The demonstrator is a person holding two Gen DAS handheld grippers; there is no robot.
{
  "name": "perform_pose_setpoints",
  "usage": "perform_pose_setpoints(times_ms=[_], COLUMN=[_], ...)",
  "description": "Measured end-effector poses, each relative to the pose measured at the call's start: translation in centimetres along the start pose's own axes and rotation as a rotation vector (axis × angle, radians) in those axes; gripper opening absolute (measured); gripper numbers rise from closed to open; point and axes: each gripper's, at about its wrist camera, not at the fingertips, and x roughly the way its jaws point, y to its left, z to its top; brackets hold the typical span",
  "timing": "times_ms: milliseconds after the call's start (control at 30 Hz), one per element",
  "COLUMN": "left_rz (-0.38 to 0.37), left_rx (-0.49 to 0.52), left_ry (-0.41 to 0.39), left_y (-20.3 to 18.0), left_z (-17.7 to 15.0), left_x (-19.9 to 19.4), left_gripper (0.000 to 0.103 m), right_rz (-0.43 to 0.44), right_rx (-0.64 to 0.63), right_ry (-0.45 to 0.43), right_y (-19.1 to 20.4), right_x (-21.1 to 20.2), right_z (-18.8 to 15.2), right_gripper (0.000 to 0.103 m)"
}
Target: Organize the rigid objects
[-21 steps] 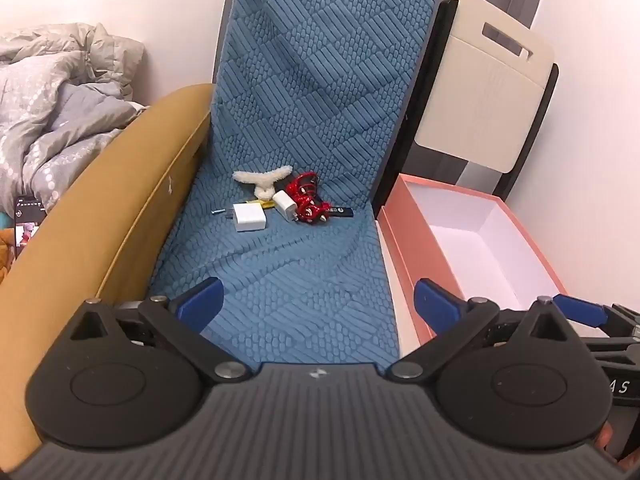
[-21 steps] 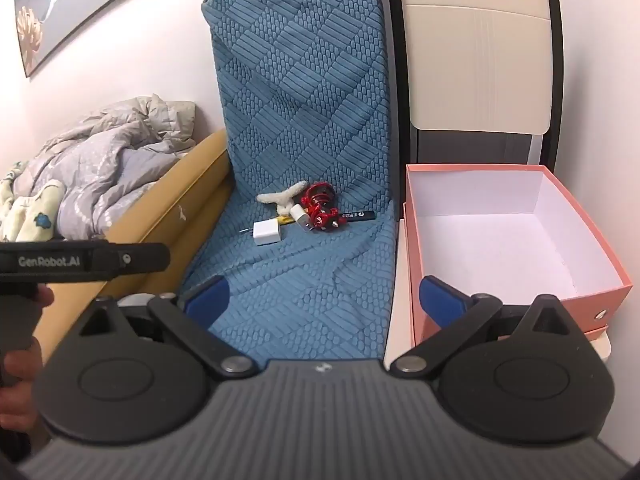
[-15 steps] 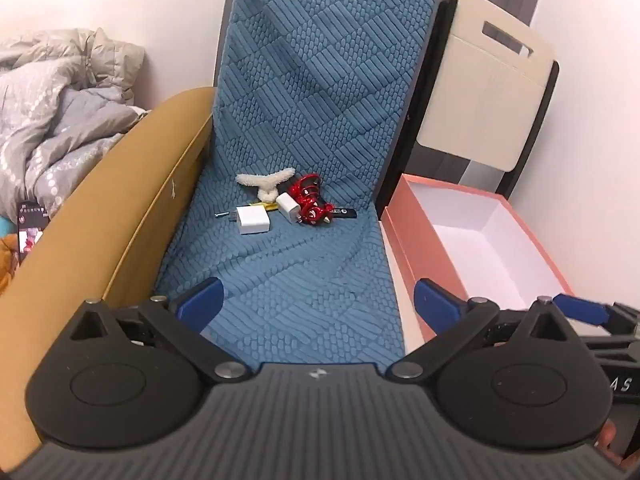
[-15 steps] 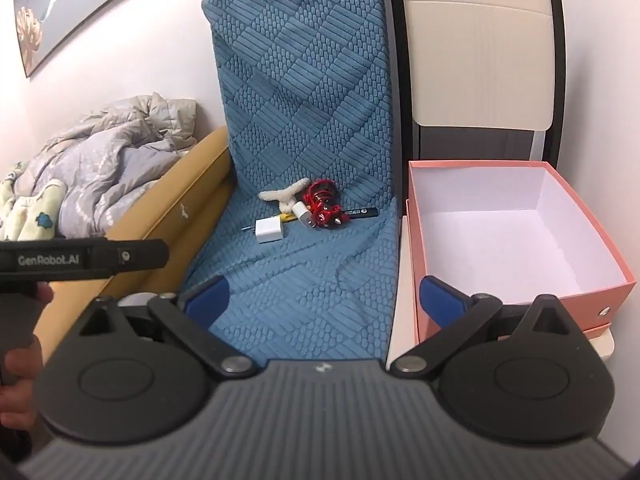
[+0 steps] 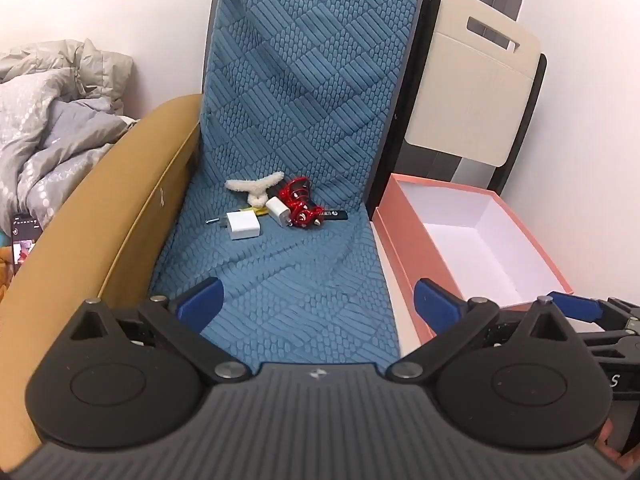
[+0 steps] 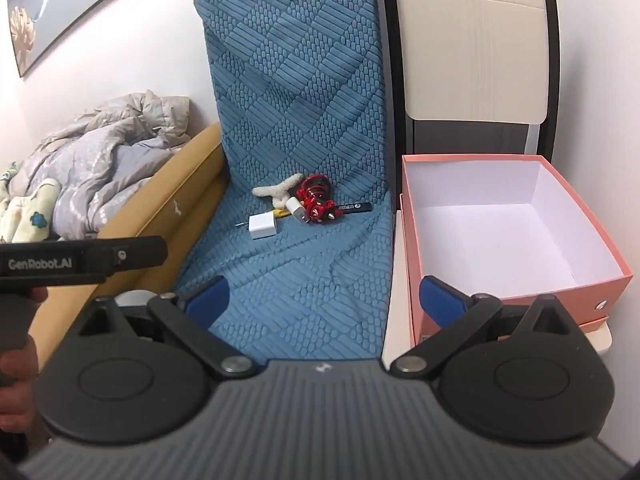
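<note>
A small heap of objects lies at the back of the blue quilted seat (image 5: 288, 280): a white square charger (image 5: 243, 225) (image 6: 262, 226), a smaller white plug (image 5: 279, 211) (image 6: 297, 207), a red metal reel (image 5: 299, 205) (image 6: 316, 200), a black pen (image 5: 334, 214) (image 6: 354, 208), a yellow piece (image 6: 279, 212) and a white fuzzy piece (image 5: 254, 187) (image 6: 280, 191). An empty pink box (image 5: 404, 256) (image 6: 520, 304) stands to the right of the seat. My left gripper (image 5: 316, 300) and right gripper (image 6: 324, 294) are both open and empty, well short of the heap.
A tan padded bed rail (image 5: 92, 232) runs along the seat's left side, with rumpled grey bedding (image 6: 96, 160) behind it. A folded cream table (image 6: 472, 48) leans against the wall behind the box. A phone (image 5: 25, 240) lies at the left edge.
Both grippers have moved slightly forward towards the heap; the objects appear a little larger. Nothing on the seat has moved.
</note>
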Motion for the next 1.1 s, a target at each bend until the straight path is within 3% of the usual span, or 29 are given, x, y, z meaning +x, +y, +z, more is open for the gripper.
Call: perform_pose_setpoints(times_ms=[1100], left_rz=[0.016], left_rx=[-0.019], left_ry=[0.042], left_y=[0.2], left_z=[0.0], left_x=[1.6], left_gripper=[0.103], right_rz=[-0.001], right_rx=[0.013], right_ry=[0.038], right_y=[-0.3], right_x=[1.0], right_z=[-0.9], right_gripper=[0.103])
